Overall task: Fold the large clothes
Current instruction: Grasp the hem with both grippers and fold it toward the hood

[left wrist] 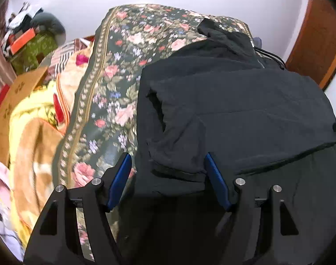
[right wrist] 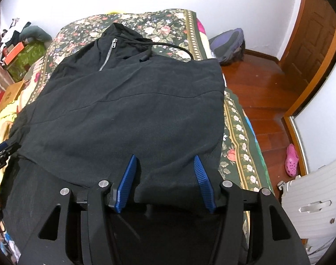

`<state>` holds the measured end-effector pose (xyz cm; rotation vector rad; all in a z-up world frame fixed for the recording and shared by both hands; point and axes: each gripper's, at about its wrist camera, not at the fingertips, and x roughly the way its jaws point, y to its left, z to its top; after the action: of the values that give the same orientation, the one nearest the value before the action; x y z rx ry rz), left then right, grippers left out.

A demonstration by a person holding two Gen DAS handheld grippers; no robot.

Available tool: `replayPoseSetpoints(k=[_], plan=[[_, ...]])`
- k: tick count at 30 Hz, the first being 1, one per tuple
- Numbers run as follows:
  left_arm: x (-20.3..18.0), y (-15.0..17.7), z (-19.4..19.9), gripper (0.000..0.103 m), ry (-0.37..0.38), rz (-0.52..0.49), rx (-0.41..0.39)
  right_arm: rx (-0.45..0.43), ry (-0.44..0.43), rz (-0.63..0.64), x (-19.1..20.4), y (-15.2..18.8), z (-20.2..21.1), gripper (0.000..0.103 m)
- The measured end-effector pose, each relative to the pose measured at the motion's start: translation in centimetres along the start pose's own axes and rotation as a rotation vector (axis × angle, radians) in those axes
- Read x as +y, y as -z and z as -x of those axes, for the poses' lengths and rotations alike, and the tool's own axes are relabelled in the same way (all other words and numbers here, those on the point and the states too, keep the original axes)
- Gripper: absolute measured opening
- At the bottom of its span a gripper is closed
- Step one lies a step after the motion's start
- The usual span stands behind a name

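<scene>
A black zip hoodie (right wrist: 132,101) lies on the floral bedspread (right wrist: 236,132), its sleeves folded in and its hood, zipper (right wrist: 107,55) and drawstring at the far end. My right gripper (right wrist: 165,157) stands open over the near right part of the hoodie, its blue pads apart above flat cloth. In the left wrist view the hoodie (left wrist: 245,110) fills the right half. My left gripper (left wrist: 168,156) is open at the hoodie's left edge. A folded sleeve cuff (left wrist: 176,170) lies between its pads, which do not press on it. The left gripper's tip (right wrist: 0,152) shows at the right wrist view's left edge.
Yellow and orange blankets (left wrist: 35,132) and a cardboard box (left wrist: 15,92) crowd the bed's left side. Right of the bed is wooden floor (right wrist: 260,92) with a backpack (right wrist: 228,44), a pink clog (right wrist: 291,160) and a white suitcase (right wrist: 316,198). A wooden door (right wrist: 314,44) stands at far right.
</scene>
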<state>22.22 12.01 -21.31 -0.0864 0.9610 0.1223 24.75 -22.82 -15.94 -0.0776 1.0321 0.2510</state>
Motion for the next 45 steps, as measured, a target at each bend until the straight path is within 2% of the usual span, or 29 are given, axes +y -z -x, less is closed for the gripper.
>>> replayPoseSetpoints(k=[4,11,15,19,22,27,30,33,37,40,44,45], plan=[[-0.3,-2.0,2.1,0.068,-0.017,-0.045,-0.068,-0.042,-0.029,-0.002,0.0,-1.5,1.3,0.051],[-1.4,-8.3,5.1,0.068,-0.015,-0.111,-0.208,-0.170,-0.084,0.016,0.6,-5.9,4.0,0.051],[-2.5,-12.5,5.3,0.068,0.036,-0.115,-0.264,-0.241,-0.104,0.027,1.3,-8.7,4.5,0.051],[-3.4,-16.3,4.0,0.068,0.072,-0.111,-0.288,-0.279,-0.113,0.039,1.7,-11.6,3.6,0.051],[-4.3,-19.1,1.8,0.068,0.092,-0.101,-0.269,-0.269,-0.113,0.040,2.0,-14.1,1.5,0.051],[-5.3,-23.4,-3.5,0.068,0.136,-0.064,-0.189,-0.215,-0.134,0.008,1.1,-18.0,-2.7,0.051],[-5.6,-25.3,-6.8,0.068,0.181,-0.012,-0.136,-0.151,-0.164,-0.045,0.3,-20.2,-6.3,0.051],[-6.6,-26.8,-10.0,0.068,0.193,0.002,-0.094,-0.096,-0.176,-0.088,-0.2,-22.0,-9.9,0.051],[-7.8,-28.4,-13.4,0.067,0.220,0.006,-0.051,-0.021,-0.154,-0.144,-0.8,-24.1,-14.7,0.051],[-8.9,-29.1,-16.4,0.061,0.252,0.008,-0.008,0.036,-0.154,-0.180,-1.0,-25.0,-18.1,0.051],[-9.6,-29.2,-20.7,0.042,0.244,0.026,0.079,0.125,-0.124,-0.165,-0.4,-25.7,-21.8,0.051],[-9.6,-29.1,-21.2,0.041,0.241,0.030,0.083,0.141,-0.128,-0.168,-0.3,-25.7,-22.5,0.051]])
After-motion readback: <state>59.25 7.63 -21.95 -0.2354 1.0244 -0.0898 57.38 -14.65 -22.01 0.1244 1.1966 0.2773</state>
